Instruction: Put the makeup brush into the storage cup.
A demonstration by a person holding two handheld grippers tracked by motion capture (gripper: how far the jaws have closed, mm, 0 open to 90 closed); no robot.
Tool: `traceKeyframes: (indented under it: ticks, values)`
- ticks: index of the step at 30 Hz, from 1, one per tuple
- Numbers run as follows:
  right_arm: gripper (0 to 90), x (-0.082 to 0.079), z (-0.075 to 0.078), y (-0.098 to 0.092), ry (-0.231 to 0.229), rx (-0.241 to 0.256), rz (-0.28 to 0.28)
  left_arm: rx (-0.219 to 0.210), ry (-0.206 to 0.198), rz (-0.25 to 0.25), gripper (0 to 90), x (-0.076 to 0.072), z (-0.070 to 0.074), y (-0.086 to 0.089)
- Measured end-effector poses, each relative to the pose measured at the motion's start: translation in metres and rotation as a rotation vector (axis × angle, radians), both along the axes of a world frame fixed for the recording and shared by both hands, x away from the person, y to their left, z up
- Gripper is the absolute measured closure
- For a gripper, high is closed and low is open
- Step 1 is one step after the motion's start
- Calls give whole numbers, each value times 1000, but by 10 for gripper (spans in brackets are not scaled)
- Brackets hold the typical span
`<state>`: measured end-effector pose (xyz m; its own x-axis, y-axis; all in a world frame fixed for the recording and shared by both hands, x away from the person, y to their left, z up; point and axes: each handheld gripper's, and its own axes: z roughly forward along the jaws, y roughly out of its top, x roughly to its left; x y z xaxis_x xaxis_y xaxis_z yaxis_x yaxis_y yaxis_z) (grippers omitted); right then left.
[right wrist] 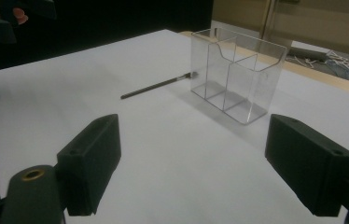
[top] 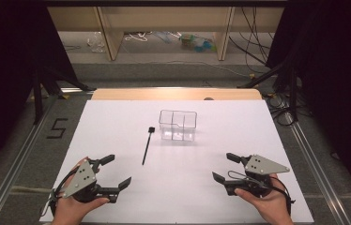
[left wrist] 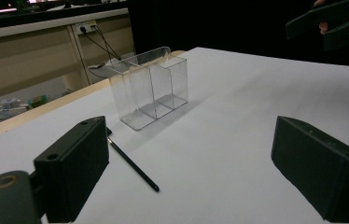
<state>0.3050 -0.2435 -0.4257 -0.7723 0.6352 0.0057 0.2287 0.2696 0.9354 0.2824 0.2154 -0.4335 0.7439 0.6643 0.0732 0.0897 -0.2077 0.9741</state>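
High view: clear box (top: 178,125) empty, brush (top: 147,146) beside it; both grippers' jaws wide apart, holding nothing.

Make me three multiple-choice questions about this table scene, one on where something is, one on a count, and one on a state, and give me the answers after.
1. Where does the black brush lie in the high view?
A. Inside the clear box
B. On the white table, left of the clear box
C. Between the right gripper's jaws

2. How many compartments does the clear box show?
A. Two
B. Four
C. Six

3. How do the two grippers stand?
A. Both open and empty
B. Both shut on the brush
C. Left shut, right open

Answers:
1. B, the brush rests flat on the white table, apart from the box.
2. A, the gripper views show one divider splitting the box into two.
3. A, the left gripper and right gripper both have jaws spread with nothing between them.
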Motion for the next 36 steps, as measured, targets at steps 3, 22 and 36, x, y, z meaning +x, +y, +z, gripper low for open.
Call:
traceKeyframes:
  ticks: [3, 22, 36]
  values:
    - [195, 0, 0, 0, -1, 10, 5, 4, 0, 8, 116, 1, 0, -1]
    - [195, 1, 0, 1, 12, 1, -17, 153, 68, 85, 164, 35, 7, -29]
    - [195, 2, -2, 1, 3, 11, -15, 337, 205, 105, 203, 91, 15, -53]
